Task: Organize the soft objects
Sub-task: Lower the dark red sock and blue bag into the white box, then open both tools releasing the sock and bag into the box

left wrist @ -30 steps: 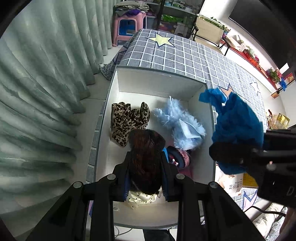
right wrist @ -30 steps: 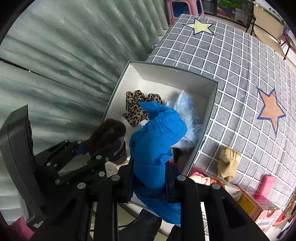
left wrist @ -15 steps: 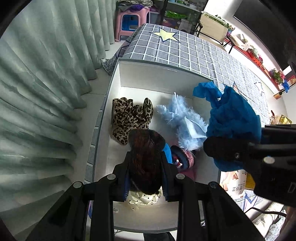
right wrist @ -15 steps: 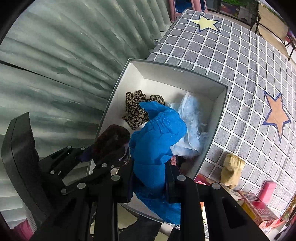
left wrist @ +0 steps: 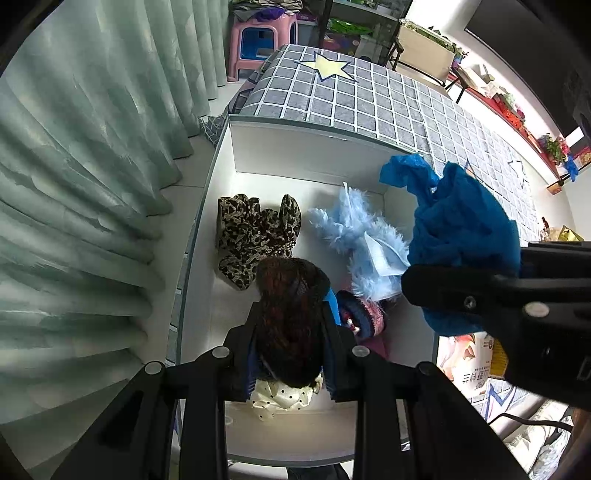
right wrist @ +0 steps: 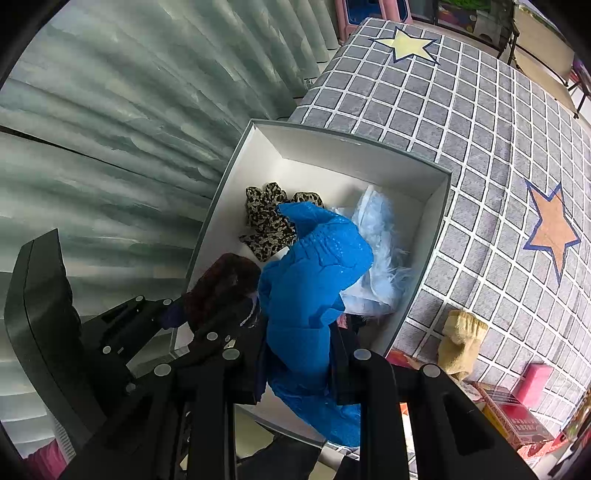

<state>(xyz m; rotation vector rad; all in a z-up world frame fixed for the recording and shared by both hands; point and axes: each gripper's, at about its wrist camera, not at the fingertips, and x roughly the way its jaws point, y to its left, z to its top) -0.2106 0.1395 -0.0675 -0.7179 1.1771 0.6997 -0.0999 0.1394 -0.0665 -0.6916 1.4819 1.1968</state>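
Clamping a crumpled bright-blue cloth [right wrist: 310, 288], the right claw [right wrist: 299, 358] hangs over a white box [right wrist: 424, 236].

Both wrist views look steeply down, close above the same white box [left wrist: 303, 155], side by side.

Pale green pleated curtains [left wrist: 85, 155] hang along one side, reaching the light tiled floor [left wrist: 184, 177]. A grey checked cloth with white grid lines [right wrist: 498, 122] covers the surface, printed with a pale yellow star [right wrist: 408, 46] and an orange star [right wrist: 552, 230]. A pink plastic stool [left wrist: 260, 46] stands past its far end, with cluttered shelves [left wrist: 354, 22] just beyond. Red and pink boxes [right wrist: 524, 402] lie at the cloth's near corner.
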